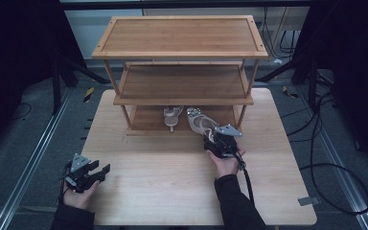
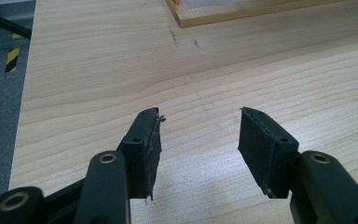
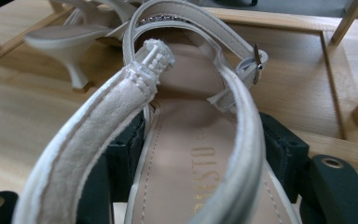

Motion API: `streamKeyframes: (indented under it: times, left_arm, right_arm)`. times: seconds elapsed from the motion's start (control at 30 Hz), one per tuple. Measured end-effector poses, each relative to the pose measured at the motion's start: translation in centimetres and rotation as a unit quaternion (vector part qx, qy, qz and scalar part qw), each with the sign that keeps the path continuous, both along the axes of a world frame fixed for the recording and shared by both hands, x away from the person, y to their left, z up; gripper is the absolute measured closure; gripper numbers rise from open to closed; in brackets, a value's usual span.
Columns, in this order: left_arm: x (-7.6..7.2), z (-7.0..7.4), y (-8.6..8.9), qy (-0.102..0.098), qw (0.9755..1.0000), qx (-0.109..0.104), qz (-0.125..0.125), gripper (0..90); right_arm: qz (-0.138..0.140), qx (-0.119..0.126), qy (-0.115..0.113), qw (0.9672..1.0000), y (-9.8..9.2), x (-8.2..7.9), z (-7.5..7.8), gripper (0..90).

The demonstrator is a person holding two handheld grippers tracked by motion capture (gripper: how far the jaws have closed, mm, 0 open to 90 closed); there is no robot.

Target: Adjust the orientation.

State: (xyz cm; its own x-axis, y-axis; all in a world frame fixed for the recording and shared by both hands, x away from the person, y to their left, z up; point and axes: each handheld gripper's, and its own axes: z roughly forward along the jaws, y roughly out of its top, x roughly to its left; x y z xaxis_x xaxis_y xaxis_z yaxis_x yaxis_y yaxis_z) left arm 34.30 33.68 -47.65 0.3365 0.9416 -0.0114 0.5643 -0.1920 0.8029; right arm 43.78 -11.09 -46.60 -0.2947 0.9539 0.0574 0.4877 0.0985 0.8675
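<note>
Meanwhile, nearest the camera, the left gripper is idling over the table with jaws spread and empty. Beyond it, the right gripper is pinching one pale sandal by its heel end, toe reaching onto the rack's bottom shelf beside the second sandal. Two sandals, three shelves: placement looks nearly done, release remaining.

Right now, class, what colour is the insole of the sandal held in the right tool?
Pinkish beige insole with gold lettering; clearest in the right gripper view.
</note>
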Motion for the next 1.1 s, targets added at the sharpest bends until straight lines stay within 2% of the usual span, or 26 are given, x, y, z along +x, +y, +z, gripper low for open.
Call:
streamKeyframes:
  times: [0.13,0.27,0.33,0.47,0.73,0.9,0.97,1.1]
  left_arm:
    - [0.0,0.0,0.0,-0.001,1.0,0.001,-0.001,47.4]
    - [0.0,0.0,-0.1,-0.001,1.0,0.001,-0.002,47.4]
    - [0.0,0.1,-0.1,-0.001,1.0,0.001,-0.003,47.4]
    - [0.0,0.1,-0.1,-0.001,1.0,0.001,-0.004,47.4]
    - [0.1,0.0,0.0,0.001,1.0,-0.002,-0.005,47.4]
    - [0.1,0.0,0.0,0.001,1.0,-0.002,-0.006,47.4]
    - [0.1,-0.1,0.0,0.001,1.0,-0.003,-0.004,47.4]
    - [0.1,-0.1,0.0,0.002,1.0,-0.004,-0.004,47.4]
  right_arm:
    - [-0.014,0.011,0.0,0.9998,0.6,1.2,-0.8,41.2]
    - [-0.022,0.008,0.004,0.9997,1.2,2.1,-1.2,41.1]
    - [-0.032,0.013,0.004,0.9994,1.8,3.3,-1.4,41.1]
    - [-0.045,0.003,0.0,0.999,2.6,4.2,-1.4,41.1]
    - [-0.066,0.004,-0.004,0.9978,3.9,7.1,-2.2,41.1]
    - [-0.07,0.006,0.001,0.9975,4.5,7.7,-2.6,41.0]
    - [-0.074,-0.009,0.002,0.9972,4.8,8.0,-2.7,40.9]
    - [-0.076,-0.014,0.004,0.997,5.0,8.3,-2.7,40.5]
